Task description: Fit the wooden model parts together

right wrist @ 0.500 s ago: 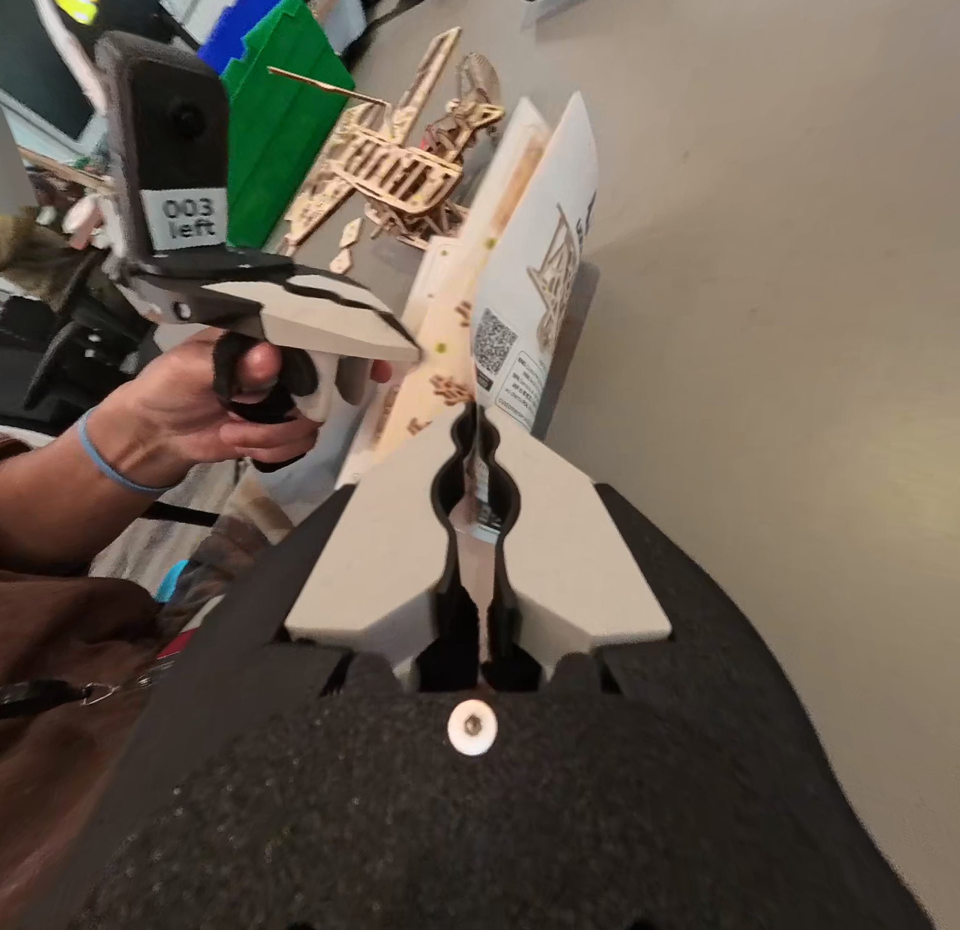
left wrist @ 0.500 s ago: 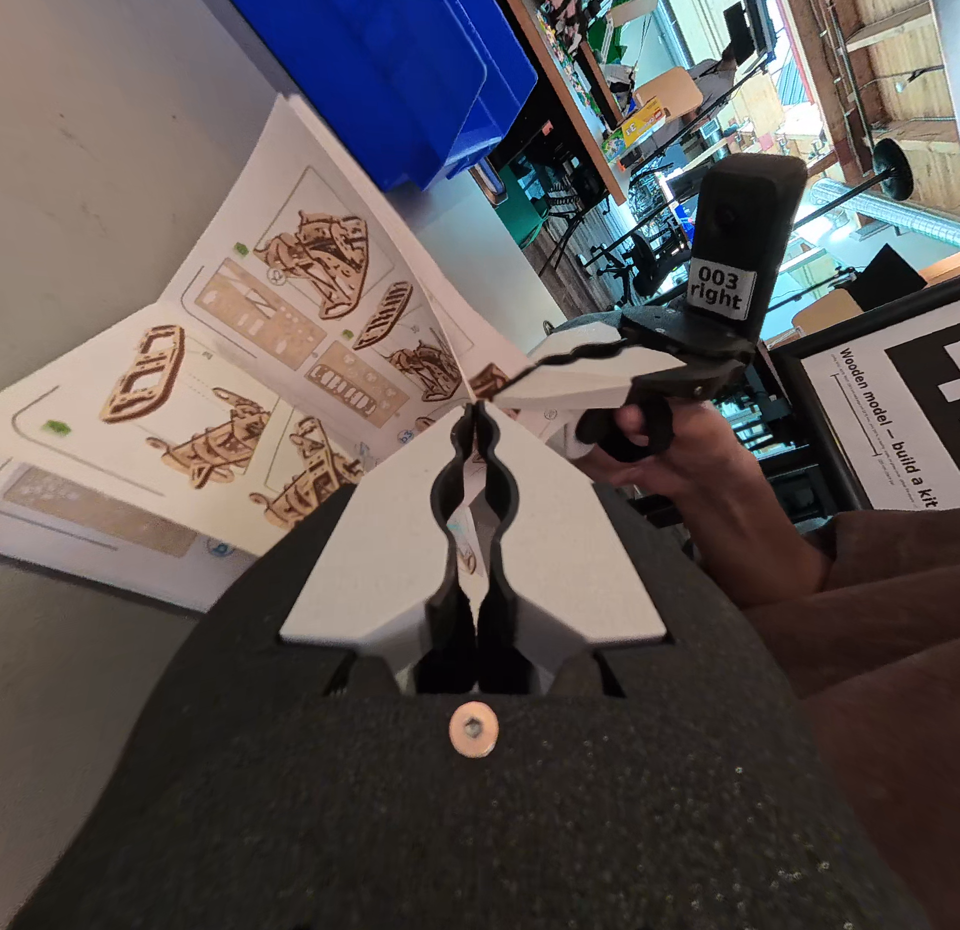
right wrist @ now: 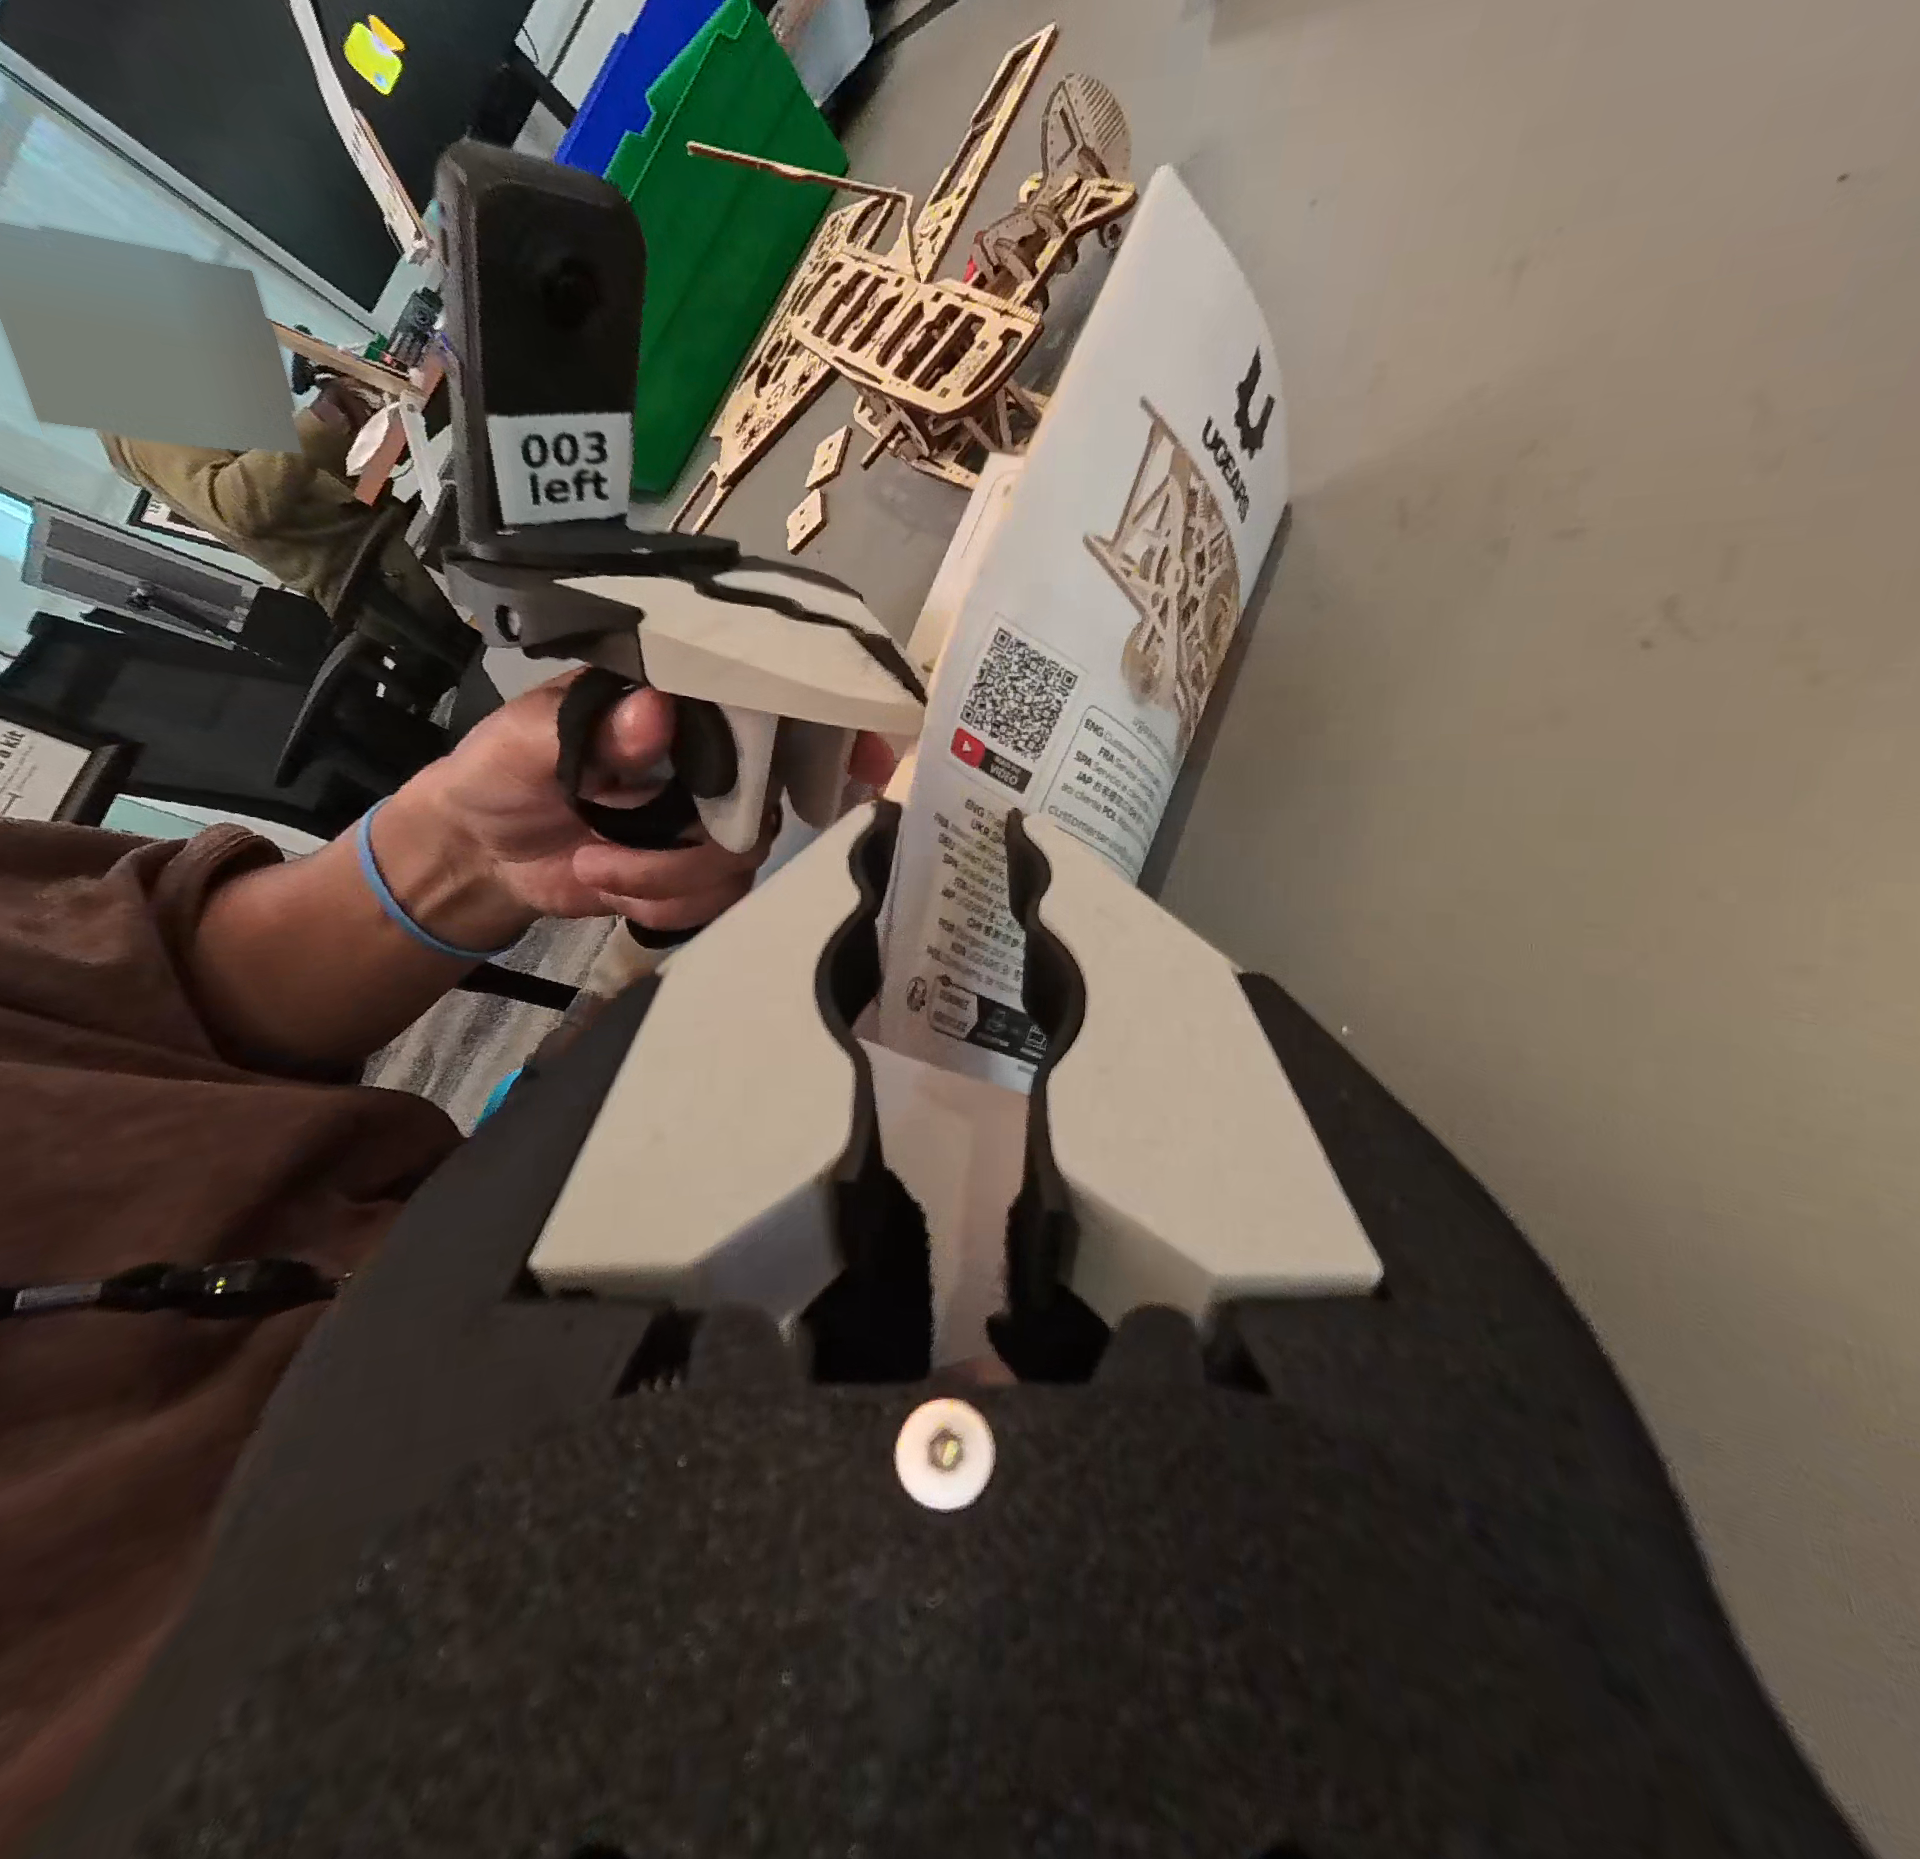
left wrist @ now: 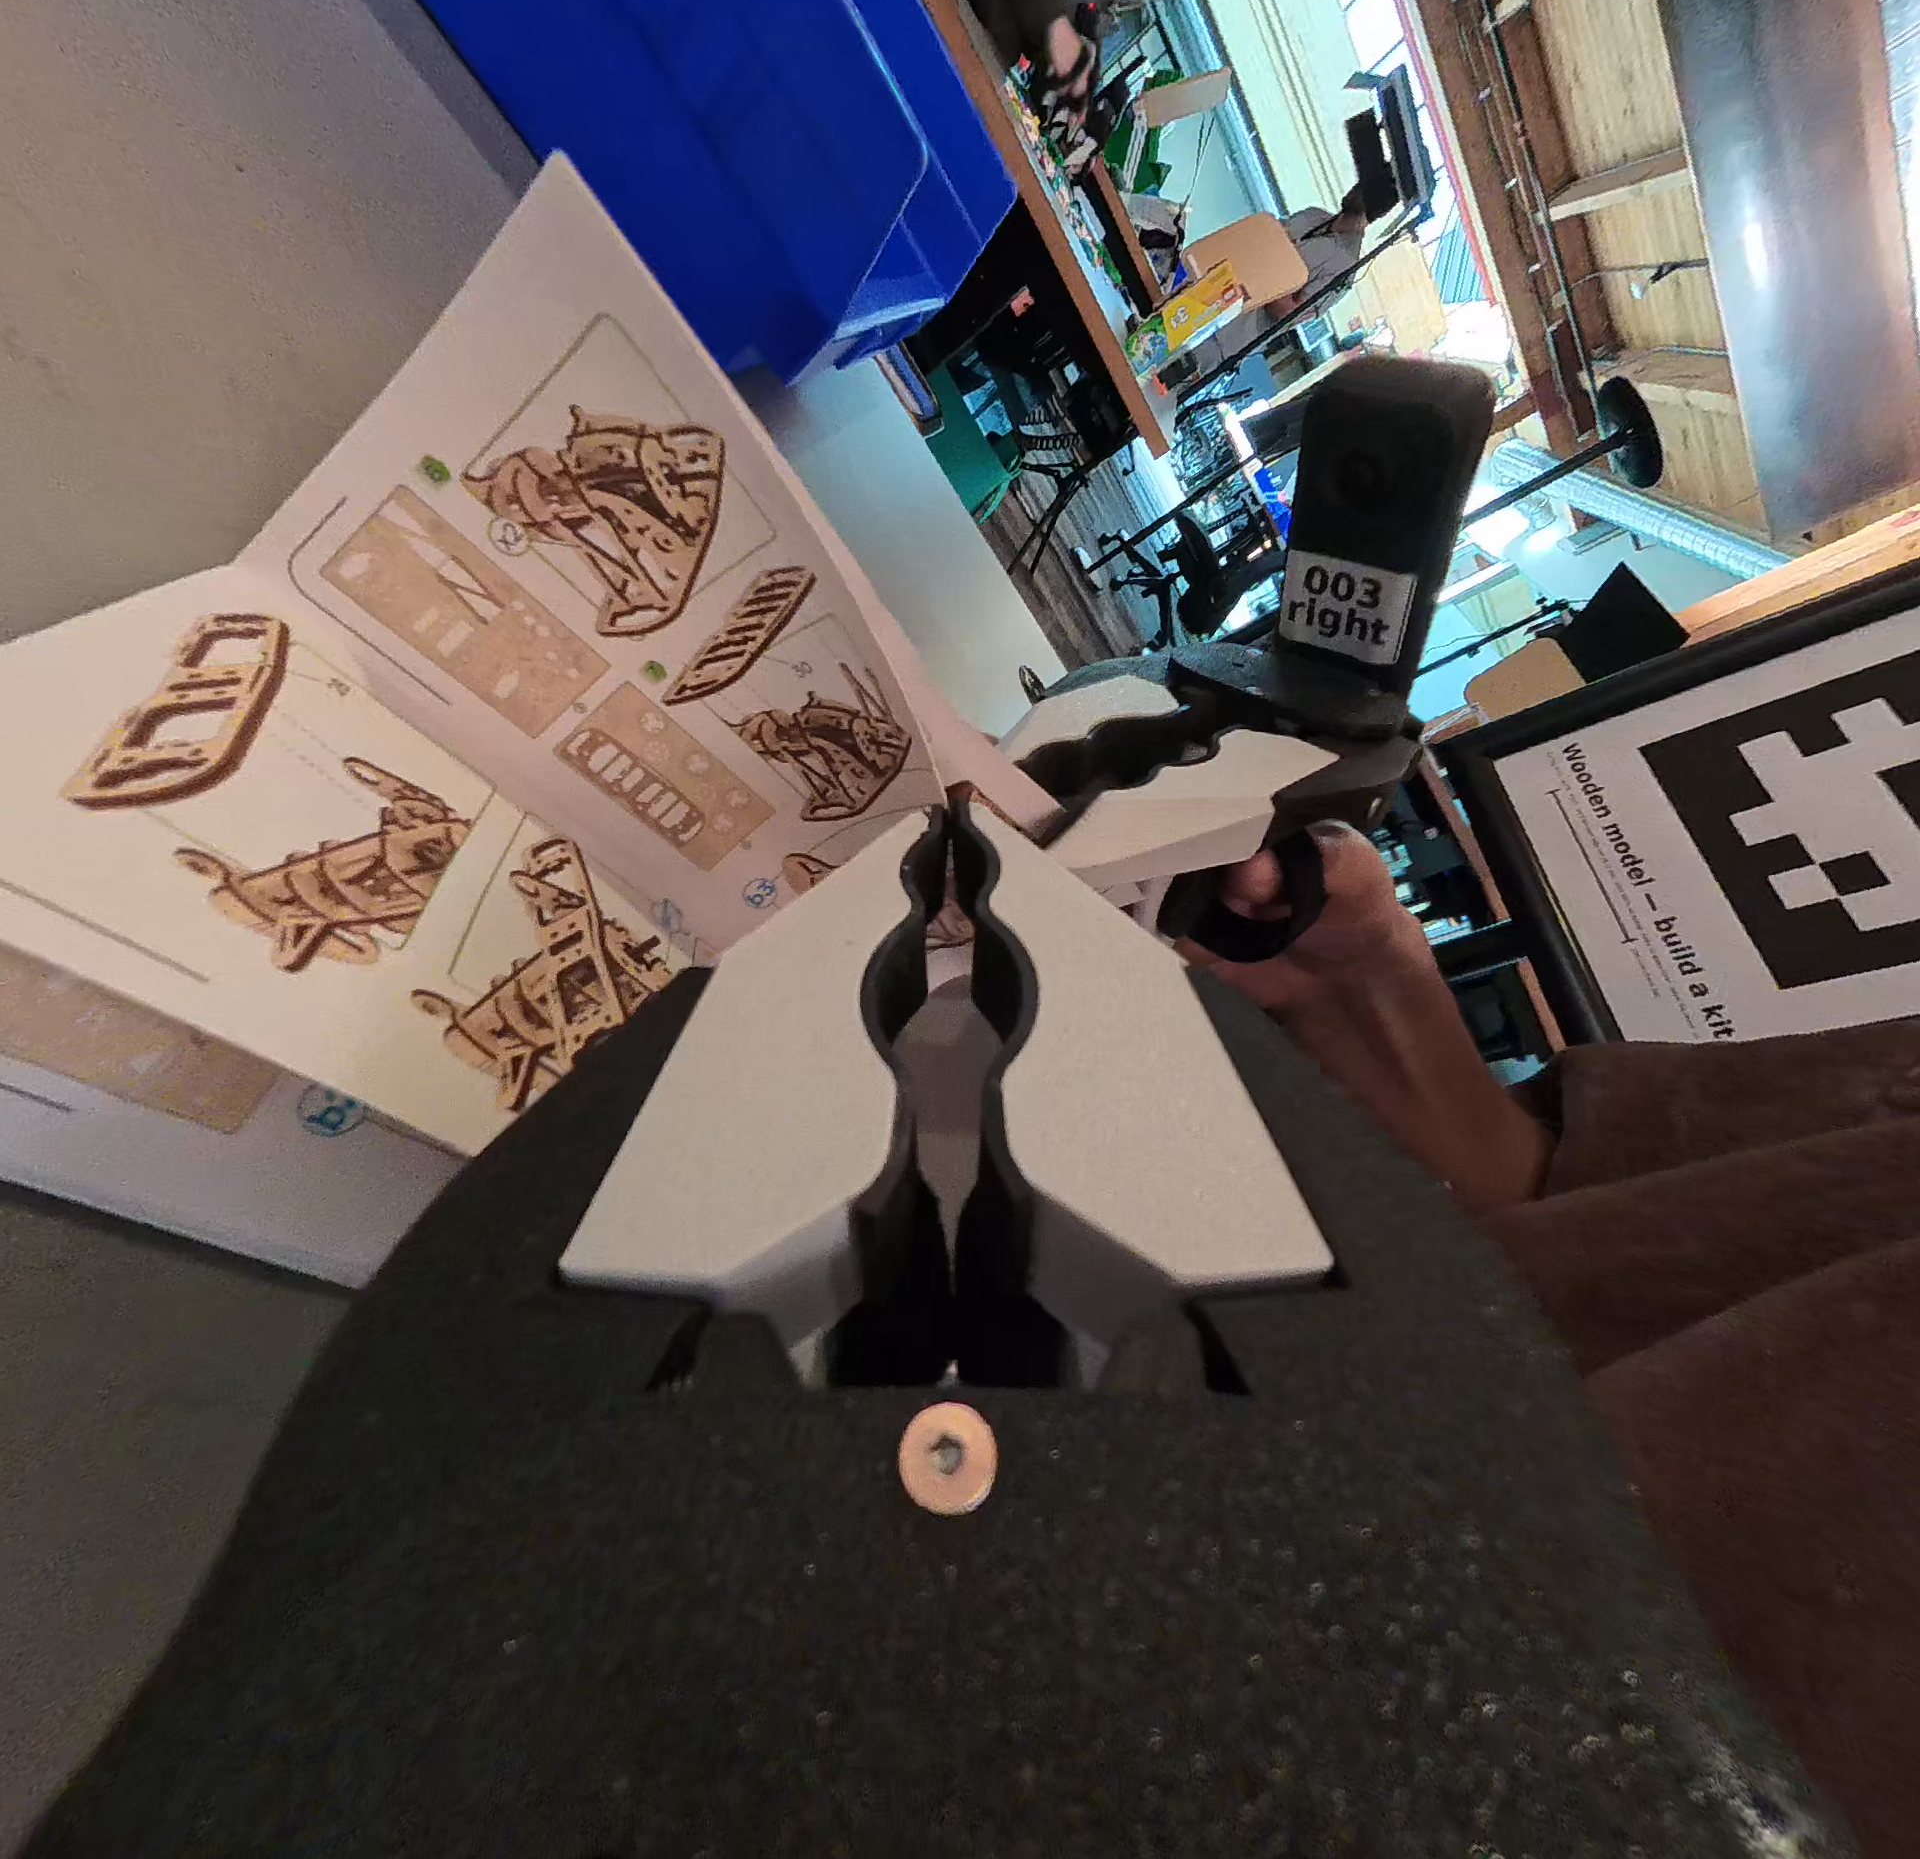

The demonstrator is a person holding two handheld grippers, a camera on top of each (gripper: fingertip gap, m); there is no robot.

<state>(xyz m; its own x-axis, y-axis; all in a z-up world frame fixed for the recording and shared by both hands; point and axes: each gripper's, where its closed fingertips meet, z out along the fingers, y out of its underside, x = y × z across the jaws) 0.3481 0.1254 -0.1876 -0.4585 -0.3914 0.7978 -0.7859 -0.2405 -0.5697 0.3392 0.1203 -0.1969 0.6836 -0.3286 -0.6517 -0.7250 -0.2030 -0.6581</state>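
Note:
An open instruction booklet [left wrist: 499, 614] stands on the grey table, showing pages with drawings of the wooden model. My left gripper [left wrist: 948, 812] is shut on the edge of one of its pages. My right gripper [right wrist: 958, 833] is open, and the booklet's back cover [right wrist: 1143, 521] stands between its jaws. Each gripper shows in the other's view: the right one [left wrist: 1039, 801] and the left one [right wrist: 914, 692]. A partly built wooden model [right wrist: 935, 323] and loose wooden sheets lie on the table beyond the booklet.
A blue bin [left wrist: 707, 126] stands behind the booklet. A green bin [right wrist: 727, 251] and a blue one sit past the wooden parts. A framed sign with a black-and-white marker [left wrist: 1714, 822] is at the right. A person sits in the background. Both grippers' tips are close together, under 4 cm apart. Both grippers' tips are roughly 20 centimeters from the partly built wooden model [right wrist: 935, 323].
My right gripper has opened; it was shut on the booklet's cover. My left gripper stays shut on the page, and the booklet has shifted slightly.

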